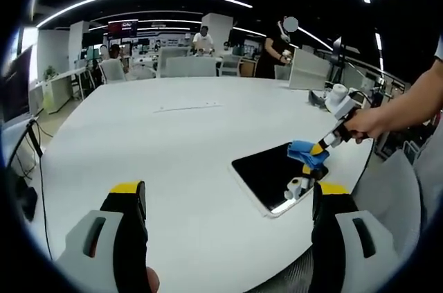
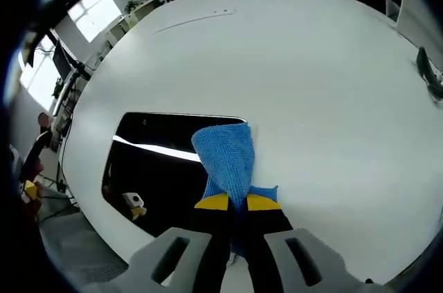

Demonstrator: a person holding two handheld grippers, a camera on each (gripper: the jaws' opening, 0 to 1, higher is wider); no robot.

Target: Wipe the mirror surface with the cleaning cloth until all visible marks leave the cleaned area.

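A dark rectangular mirror (image 1: 271, 174) (image 2: 160, 161) with a white rim lies flat on the white table. A blue cleaning cloth (image 2: 227, 161) (image 1: 308, 152) rests on the mirror's edge, and my right gripper (image 2: 237, 203) (image 1: 317, 151) is shut on it. In the left gripper view a hand holds that right gripper, coming in from the right. My left gripper (image 1: 228, 199) stands open near the table's front edge, left of the mirror, with nothing between its jaws.
The large white table (image 1: 180, 140) (image 2: 311, 78) stretches far back. Chairs, desks and people stand beyond its far edge (image 1: 201, 50). A dark object (image 2: 430, 75) lies at the table's right edge. A cable (image 1: 38, 161) hangs at the left.
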